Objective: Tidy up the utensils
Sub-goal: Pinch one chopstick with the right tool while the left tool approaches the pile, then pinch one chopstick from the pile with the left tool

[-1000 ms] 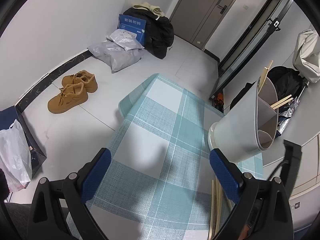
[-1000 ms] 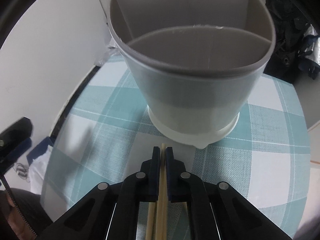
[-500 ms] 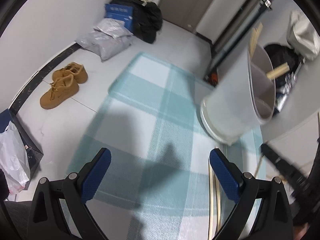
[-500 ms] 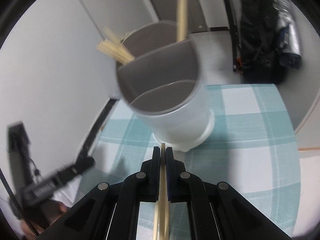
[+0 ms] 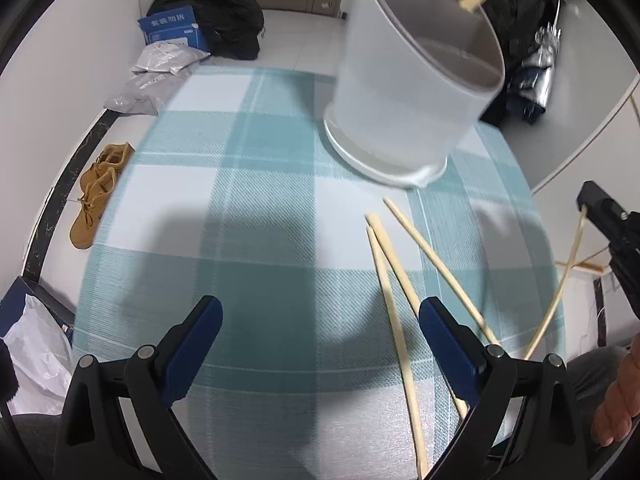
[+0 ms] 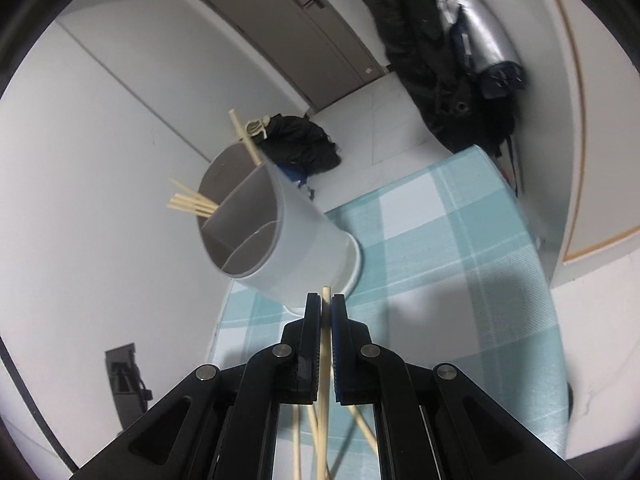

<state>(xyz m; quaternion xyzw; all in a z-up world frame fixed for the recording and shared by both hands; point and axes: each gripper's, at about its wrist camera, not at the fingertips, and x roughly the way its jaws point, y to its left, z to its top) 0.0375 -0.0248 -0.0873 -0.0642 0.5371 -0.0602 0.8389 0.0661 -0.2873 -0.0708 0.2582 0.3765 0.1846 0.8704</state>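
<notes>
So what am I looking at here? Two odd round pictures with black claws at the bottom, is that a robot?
No robot: a person holds a two-finger gripper in each hand, and each carries a wide-angle camera looking along its fingers. One picture is from the left gripper, whose jaws stand open and empty over a checked cloth. The other is from the right gripper, shut on one chopstick. On the cloth stands a grey holder with compartments, some chopsticks already in it. Three loose chopsticks still lie on the cloth. The left view also catches the right gripper at its edge, with its chopstick.
</notes>
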